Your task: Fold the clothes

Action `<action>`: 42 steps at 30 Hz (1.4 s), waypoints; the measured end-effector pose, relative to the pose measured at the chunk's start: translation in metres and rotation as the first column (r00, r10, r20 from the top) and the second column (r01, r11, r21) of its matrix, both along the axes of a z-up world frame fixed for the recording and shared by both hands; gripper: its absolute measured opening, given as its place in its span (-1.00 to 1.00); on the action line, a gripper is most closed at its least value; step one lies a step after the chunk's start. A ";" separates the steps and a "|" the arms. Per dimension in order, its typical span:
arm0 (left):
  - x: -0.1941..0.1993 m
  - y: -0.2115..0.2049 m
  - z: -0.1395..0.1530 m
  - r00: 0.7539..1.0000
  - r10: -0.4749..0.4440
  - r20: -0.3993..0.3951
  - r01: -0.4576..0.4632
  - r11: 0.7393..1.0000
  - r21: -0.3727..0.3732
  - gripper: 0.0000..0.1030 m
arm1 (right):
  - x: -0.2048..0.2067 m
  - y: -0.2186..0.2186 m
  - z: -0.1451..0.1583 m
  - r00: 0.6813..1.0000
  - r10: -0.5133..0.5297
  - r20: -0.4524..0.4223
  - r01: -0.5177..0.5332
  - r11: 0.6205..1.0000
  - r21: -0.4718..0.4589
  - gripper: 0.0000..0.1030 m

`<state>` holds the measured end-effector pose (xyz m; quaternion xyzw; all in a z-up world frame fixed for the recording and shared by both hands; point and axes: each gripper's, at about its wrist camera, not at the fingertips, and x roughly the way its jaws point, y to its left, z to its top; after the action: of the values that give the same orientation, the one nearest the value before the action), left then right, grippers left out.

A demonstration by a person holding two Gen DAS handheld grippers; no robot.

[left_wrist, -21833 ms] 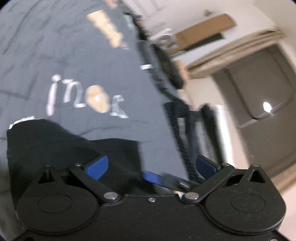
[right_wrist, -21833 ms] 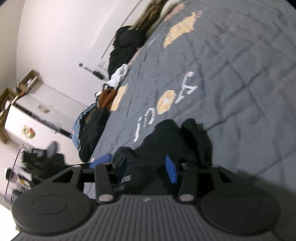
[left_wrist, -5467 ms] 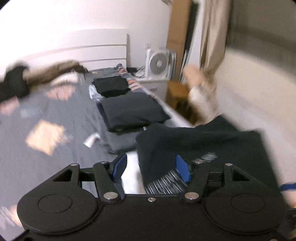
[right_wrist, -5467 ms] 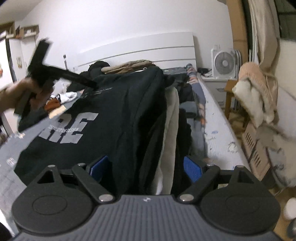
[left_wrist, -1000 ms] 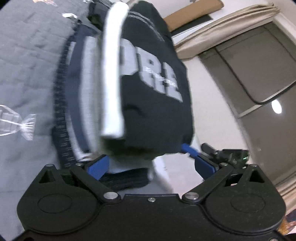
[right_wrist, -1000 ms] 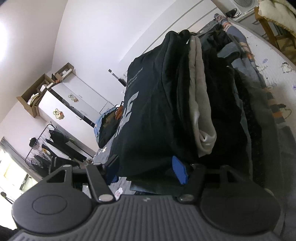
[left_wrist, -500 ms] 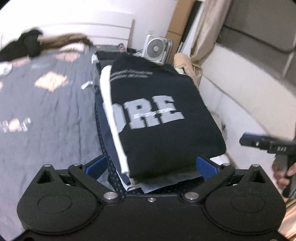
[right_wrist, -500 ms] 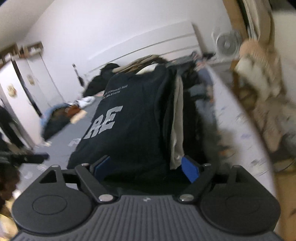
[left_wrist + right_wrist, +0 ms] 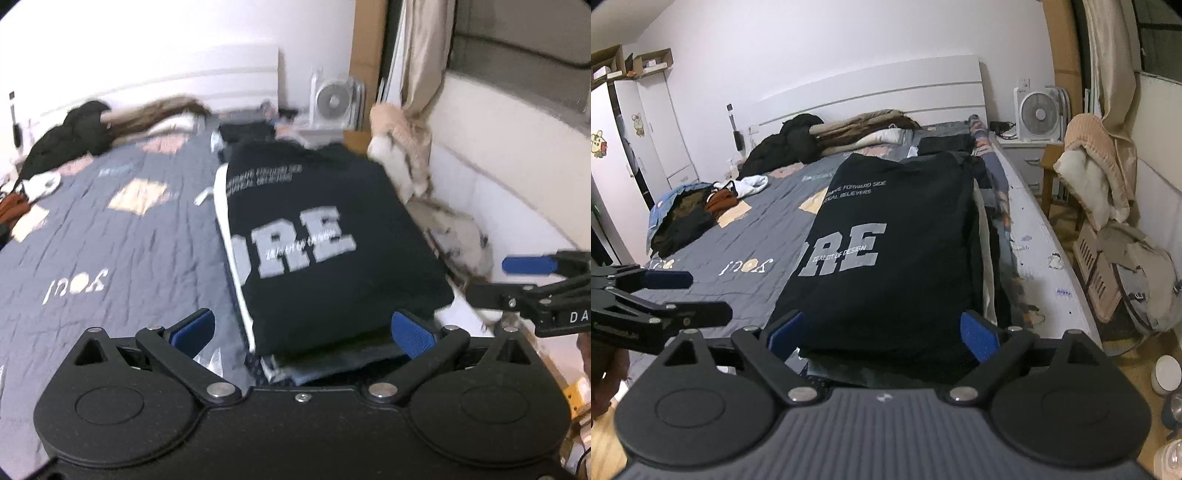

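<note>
left wrist view: my left tongs (image 9: 301,330) stand wide apart with nothing pressed between the blue pads; the near edge of the folded black shirt (image 9: 328,243) shows between them, but the pads do not touch it. that shirt, with big grey letters across it, lies flat on top of a stack of folded clothes (image 9: 988,236) along the right edge of the bed (image 9: 122,240), on the grey quilt. off to the right my right tongs (image 9: 532,277) hang in the air beside the bed.

right wrist view: the right tongs (image 9: 884,338) are opening, their pads either side of the shirt's (image 9: 894,251) near edge and clear of it. my left tongs (image 9: 661,295) show at the left, over the quilt. loose clothes (image 9: 687,210) are heaped at the bed's far left side, and a white fan (image 9: 1039,114) stands by the headboard.
</note>
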<state>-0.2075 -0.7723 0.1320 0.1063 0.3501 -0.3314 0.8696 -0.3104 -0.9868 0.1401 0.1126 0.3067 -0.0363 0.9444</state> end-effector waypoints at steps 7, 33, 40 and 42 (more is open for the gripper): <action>-0.012 -0.001 0.020 0.999 0.031 -0.022 -0.030 0.999 0.021 1.00 | 0.008 0.008 0.015 0.999 0.017 -0.042 -0.017 1.000 -0.010 0.77; -0.019 0.003 0.027 0.998 0.043 -0.047 -0.040 0.997 0.058 1.00 | 0.003 0.020 0.043 0.998 0.011 -0.060 -0.014 0.999 -0.050 0.77; -0.015 0.003 0.023 0.998 0.038 -0.058 -0.034 0.997 0.075 1.00 | 0.003 0.031 0.045 0.998 0.021 -0.057 -0.024 0.998 -0.050 0.77; -0.015 0.003 0.023 0.998 0.036 -0.059 -0.032 0.997 0.076 1.00 | 0.003 0.033 0.045 0.998 0.027 -0.057 -0.030 0.999 -0.043 0.77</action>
<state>-0.2224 -0.7688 0.1549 0.1228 0.3902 -0.3063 0.8596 -0.3070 -0.9541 0.1853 0.0866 0.3341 -0.0327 0.9380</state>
